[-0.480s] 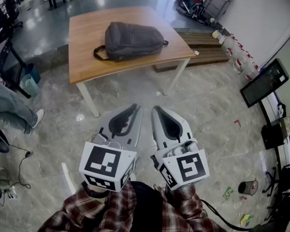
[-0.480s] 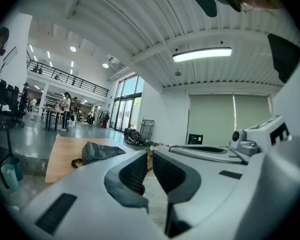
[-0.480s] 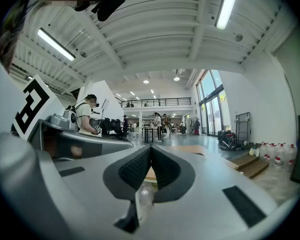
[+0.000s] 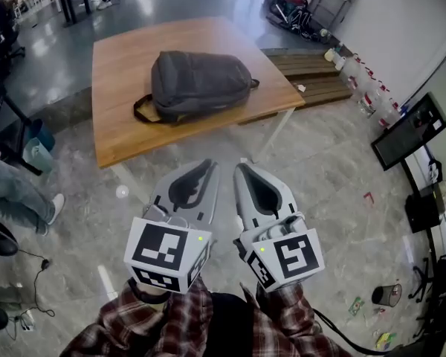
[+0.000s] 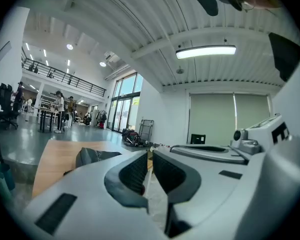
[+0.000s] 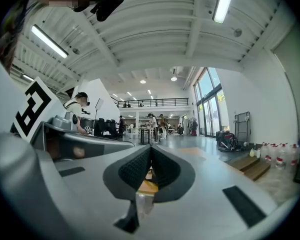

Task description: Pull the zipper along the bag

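Observation:
A dark grey backpack (image 4: 197, 84) lies flat on a wooden table (image 4: 119, 117) ahead of me, its carry handle pointing left. My left gripper (image 4: 208, 165) and right gripper (image 4: 239, 169) are held side by side in front of my chest, well short of the table, both shut with nothing between the jaws. In the left gripper view the backpack (image 5: 92, 157) shows low at the left, beyond the shut left gripper (image 5: 148, 156). In the right gripper view the right gripper (image 6: 150, 150) has its pads pressed together, and the bag is hidden.
Grey tiled floor lies between me and the table. A wooden pallet (image 4: 312, 73) sits right of the table, with bottles (image 4: 368, 95) along the wall. A monitor (image 4: 409, 129) stands at the right, a seated person's legs (image 4: 18, 192) at the left, a cable (image 4: 33, 255) on the floor.
The table and backpack have come closer and shifted slightly left in the head view as I move forward. Both grippers stay shut in the same pose.

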Available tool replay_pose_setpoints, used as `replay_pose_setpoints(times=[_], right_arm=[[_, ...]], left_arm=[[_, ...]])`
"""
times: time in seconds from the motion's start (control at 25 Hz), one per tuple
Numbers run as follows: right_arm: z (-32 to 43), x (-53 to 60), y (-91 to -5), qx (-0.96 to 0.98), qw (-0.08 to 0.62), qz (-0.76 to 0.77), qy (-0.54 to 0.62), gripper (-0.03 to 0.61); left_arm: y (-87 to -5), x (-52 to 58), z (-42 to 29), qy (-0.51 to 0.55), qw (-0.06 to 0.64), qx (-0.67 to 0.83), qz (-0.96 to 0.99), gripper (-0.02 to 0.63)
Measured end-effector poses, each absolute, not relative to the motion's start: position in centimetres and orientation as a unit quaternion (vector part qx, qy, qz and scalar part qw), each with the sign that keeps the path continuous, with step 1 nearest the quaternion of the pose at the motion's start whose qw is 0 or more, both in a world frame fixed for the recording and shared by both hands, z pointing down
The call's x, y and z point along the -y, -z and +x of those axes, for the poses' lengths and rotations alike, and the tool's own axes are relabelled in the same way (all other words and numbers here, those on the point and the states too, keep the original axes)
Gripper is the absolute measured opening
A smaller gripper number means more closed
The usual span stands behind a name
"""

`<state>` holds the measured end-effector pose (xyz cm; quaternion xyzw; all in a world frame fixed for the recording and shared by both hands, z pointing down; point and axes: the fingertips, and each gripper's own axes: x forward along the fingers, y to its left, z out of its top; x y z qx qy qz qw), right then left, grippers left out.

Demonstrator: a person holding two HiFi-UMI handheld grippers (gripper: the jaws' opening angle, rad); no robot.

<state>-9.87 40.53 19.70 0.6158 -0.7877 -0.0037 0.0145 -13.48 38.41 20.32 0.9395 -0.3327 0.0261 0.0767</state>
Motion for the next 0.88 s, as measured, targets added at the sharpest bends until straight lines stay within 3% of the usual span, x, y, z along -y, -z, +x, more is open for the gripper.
replay_pose_setpoints(times=[0.56, 0.88], right_arm=[[-6.0, -22.3, -21.9, 0.768, 0.030, 0.639, -0.022, 0.011], [-0.7, -10.0, -21.6, 0.791, 0.038, 0.611, -0.025, 0.011]], left_arm=[[-22.8, -19.4, -10.4, -0.046, 0.099, 0.319, 0.942, 0.043], [-22.5, -7.7, -4.9, -0.049, 0.103, 0.346, 0.931, 0.043]])
